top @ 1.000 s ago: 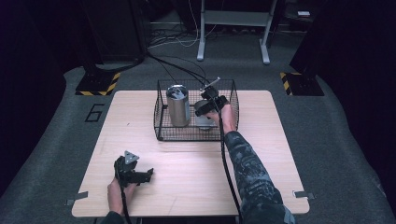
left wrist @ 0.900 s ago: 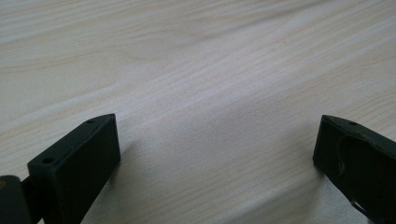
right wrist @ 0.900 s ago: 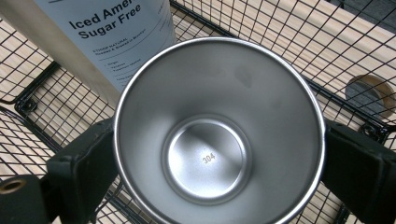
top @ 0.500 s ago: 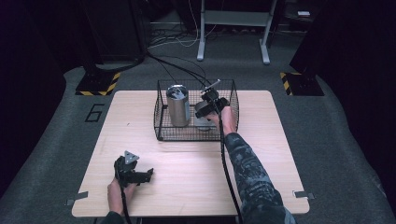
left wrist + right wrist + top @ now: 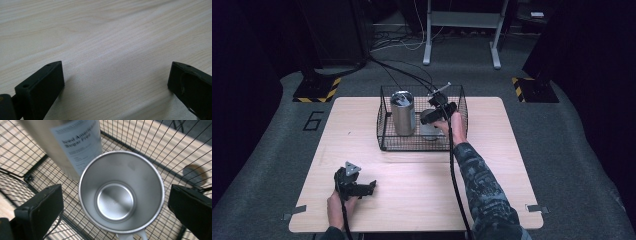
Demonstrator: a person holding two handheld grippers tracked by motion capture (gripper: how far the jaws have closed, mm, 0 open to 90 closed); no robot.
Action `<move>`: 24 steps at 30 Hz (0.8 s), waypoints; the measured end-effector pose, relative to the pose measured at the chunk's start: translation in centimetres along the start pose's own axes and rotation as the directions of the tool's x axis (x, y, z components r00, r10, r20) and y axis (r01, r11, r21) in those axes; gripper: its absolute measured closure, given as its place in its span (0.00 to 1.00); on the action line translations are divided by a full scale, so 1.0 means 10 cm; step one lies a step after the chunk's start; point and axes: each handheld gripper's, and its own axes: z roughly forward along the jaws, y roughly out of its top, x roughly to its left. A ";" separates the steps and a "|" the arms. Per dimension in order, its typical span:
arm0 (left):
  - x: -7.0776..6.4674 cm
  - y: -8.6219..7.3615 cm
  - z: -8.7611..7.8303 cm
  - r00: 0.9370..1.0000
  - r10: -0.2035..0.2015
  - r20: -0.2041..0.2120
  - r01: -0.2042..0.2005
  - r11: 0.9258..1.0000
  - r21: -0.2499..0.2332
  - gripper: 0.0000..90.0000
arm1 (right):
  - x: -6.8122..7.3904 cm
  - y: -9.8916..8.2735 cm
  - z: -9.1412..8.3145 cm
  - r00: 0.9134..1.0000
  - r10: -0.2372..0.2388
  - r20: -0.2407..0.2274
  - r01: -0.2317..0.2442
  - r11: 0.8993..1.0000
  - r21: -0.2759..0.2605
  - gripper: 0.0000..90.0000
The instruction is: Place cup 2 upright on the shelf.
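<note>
A black wire basket point(image 5: 384, 125) stands at the back middle of the wooden table point(image 5: 512, 150). Inside it a tall steel tumbler point(image 5: 402, 113) stands upright, with a white label point(image 5: 80, 142) on its side. Beside it sits a smaller steel cup point(image 5: 121, 192), upright and empty. My right gripper point(image 5: 431, 117) hovers over this cup inside the basket, jaws open wide on either side of the cup's rim without touching it. My left gripper point(image 5: 369, 188) rests near the table's front left, open, with bare wood point(image 5: 115, 62) between its jaws.
The basket's wire walls point(image 5: 150, 142) rise close around the cup and the right gripper. Black cables point(image 5: 402, 72) run from the basket's back over the grey floor. A table frame point(image 5: 462, 30) stands behind, and striped floor plates point(image 5: 314, 90) lie at both back corners.
</note>
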 end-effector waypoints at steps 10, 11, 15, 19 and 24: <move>0.00 0.00 0.00 1.000 -0.003 0.001 0.003 1.000 -0.001 0.01 | 0.15 -0.08 -0.48 0.998 -0.061 0.002 0.061 0.992 -0.112 0.00; 0.00 0.00 0.00 1.000 -0.001 0.001 0.001 1.000 0.000 0.01 | 0.17 -0.09 -0.53 0.998 -0.067 -0.004 0.066 0.990 -0.122 0.00; 0.00 0.00 0.00 1.000 -0.002 0.001 0.002 1.000 0.000 0.01 | 0.25 -0.20 -0.71 0.995 -0.096 -0.004 0.094 0.983 -0.159 0.00; 0.00 0.00 0.00 1.000 -0.002 0.001 0.002 1.000 0.000 0.01 | 0.34 -0.34 -0.88 0.991 -0.135 0.018 0.136 0.974 -0.182 0.00; 0.00 0.00 0.00 1.000 -0.002 0.001 0.002 1.000 0.000 0.00 | 0.39 -0.56 -1.03 0.989 -0.145 0.035 0.149 0.967 -0.205 0.00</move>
